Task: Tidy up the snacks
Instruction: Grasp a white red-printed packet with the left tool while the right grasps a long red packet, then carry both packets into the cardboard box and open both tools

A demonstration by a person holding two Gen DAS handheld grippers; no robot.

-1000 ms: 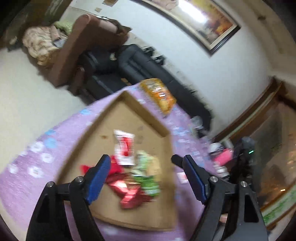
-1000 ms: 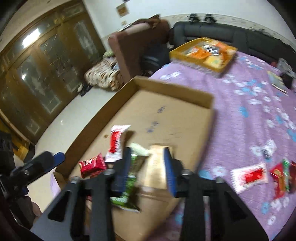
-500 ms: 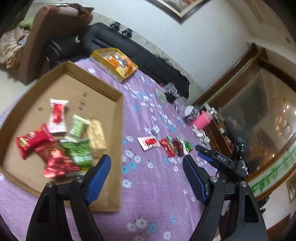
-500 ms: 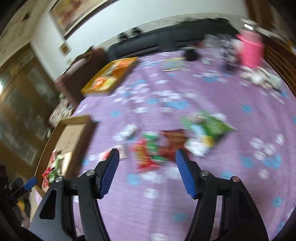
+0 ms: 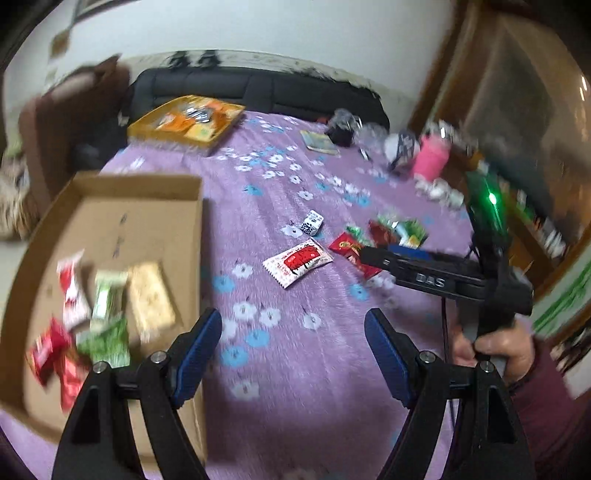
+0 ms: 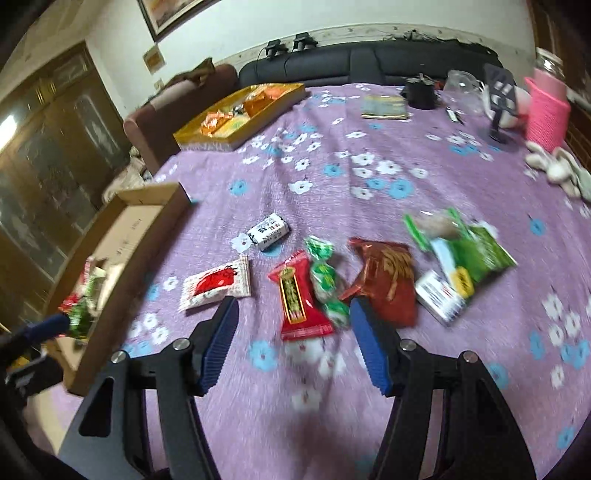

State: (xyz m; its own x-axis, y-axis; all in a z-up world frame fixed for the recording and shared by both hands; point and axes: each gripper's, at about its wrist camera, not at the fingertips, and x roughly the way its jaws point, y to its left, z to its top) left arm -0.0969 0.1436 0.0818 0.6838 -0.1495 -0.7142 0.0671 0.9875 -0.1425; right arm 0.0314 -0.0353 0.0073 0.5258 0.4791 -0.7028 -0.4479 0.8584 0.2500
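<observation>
Both claws have swung away from the shallow brown cardboard tray (image 5: 110,221) to loose packets on the purple flowered cloth of the desk (image 6: 369,155). The right claw (image 6: 295,343), wide open and empty, hovers over a glossy red rectangular wrapper (image 6: 295,295); the left claw (image 5: 291,347) gapes empty.

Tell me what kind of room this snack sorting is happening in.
Most likely a home living room. A black sofa runs along the wall behind the table, a framed picture hangs above it, and a wooden cabinet with glass doors stands to the side. The purple floral tablecloth also looks domestic.
</observation>
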